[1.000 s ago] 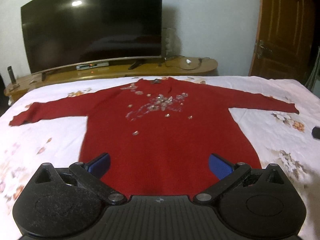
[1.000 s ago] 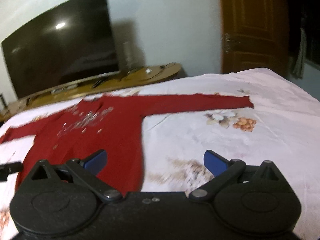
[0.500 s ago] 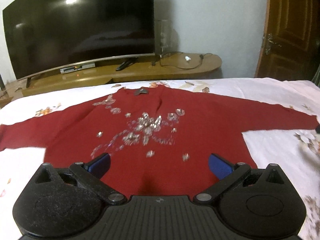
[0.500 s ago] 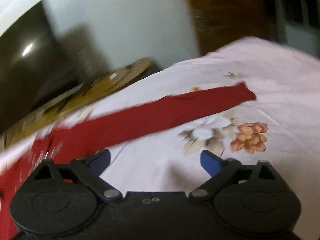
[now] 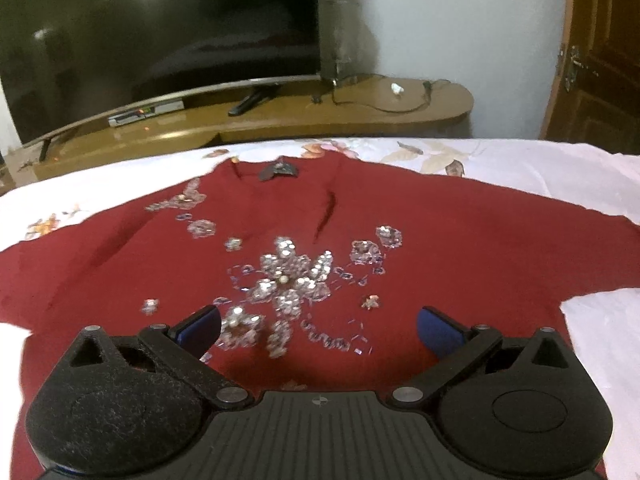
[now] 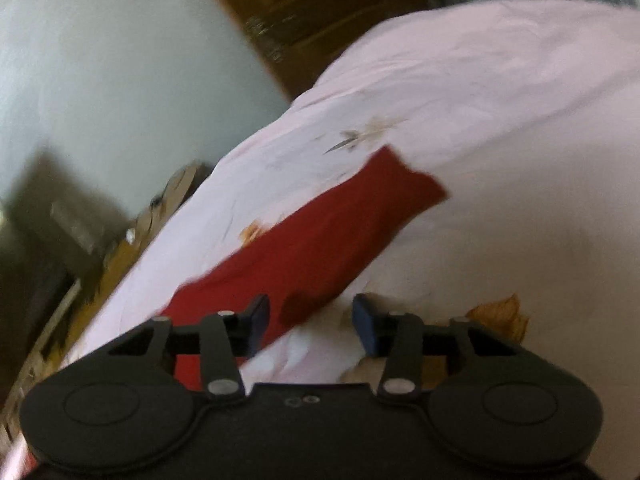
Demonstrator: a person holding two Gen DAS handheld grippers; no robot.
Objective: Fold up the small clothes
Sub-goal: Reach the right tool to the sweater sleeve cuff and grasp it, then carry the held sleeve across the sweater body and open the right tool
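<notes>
Floral bedsheet (image 5: 560, 168) under red sweater (image 5: 440, 240); left gripper (image 5: 318, 330) jaws wide, right gripper (image 6: 310, 316) jaws narrowing, ungripped.

A dark red long-sleeved sweater (image 5: 440, 248) lies spread flat, front up, across the middle of the left wrist frame, silver sequin flowers (image 5: 288, 280) on its chest, neckline towards the top. In the right wrist frame its sleeve (image 6: 328, 232) runs diagonally to centre right.
</notes>
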